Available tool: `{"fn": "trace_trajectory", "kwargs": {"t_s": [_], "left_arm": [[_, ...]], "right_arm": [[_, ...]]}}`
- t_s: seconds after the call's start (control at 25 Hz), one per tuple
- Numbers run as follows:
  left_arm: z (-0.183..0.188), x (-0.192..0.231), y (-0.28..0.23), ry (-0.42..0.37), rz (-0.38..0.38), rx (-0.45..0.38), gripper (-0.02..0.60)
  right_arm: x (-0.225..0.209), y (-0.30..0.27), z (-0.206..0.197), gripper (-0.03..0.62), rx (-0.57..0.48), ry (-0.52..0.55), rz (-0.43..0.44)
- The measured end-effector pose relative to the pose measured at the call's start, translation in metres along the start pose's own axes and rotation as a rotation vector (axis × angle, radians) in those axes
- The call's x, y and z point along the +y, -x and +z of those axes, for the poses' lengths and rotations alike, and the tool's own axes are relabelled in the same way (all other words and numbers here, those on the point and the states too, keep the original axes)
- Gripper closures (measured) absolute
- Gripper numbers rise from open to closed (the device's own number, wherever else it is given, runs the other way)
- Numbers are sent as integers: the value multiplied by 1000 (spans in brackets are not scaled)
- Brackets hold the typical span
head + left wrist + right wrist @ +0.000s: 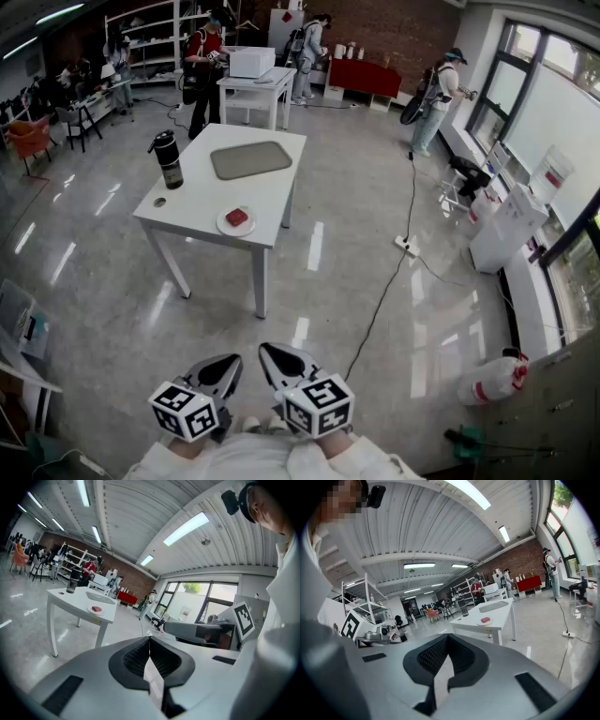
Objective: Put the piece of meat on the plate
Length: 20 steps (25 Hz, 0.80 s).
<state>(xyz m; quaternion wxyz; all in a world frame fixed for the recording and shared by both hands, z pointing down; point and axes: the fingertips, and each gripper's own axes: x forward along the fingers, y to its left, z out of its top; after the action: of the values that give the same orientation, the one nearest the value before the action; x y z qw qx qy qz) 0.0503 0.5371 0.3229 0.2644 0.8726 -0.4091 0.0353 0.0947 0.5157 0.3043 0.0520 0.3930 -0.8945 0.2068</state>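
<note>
Both your tools are drawn in against your body. The left gripper (225, 367) and the right gripper (281, 361) each have their jaws pressed together, with nothing between them.

You are standing well apart from the white table (192, 202), which lies ahead at about 11 o'clock in the head view. The piece of meat (237, 217) already lies on the plate (222, 226), near the table's corner closest to you. From the plate, a grey tray (250, 159) sits at about 12 o'clock and a dark bottle (169, 159) at about 11 o'clock.

Judged from how things lie, the placing itself looks done — the meat is on the plate and neither tool is near it. Either the task is finished or you are between steps.

If anything more is wanted, you would first have to walk up to the table, then spread one pair of jaws before reaching for the plate — from here nothing is within reach.
</note>
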Motion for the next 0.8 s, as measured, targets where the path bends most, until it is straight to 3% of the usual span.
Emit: {"fn": "trace_trajectory", "kwargs": {"t_s": [0.28, 0.8], "left_arm": [[6, -2, -5, -4, -7, -7, 572], [4, 1, -17, 7, 23, -8, 572]], "right_arm": [[-2, 3, 9, 580, -24, 18, 13], [-19, 4, -3, 579, 32, 52, -21]]}}
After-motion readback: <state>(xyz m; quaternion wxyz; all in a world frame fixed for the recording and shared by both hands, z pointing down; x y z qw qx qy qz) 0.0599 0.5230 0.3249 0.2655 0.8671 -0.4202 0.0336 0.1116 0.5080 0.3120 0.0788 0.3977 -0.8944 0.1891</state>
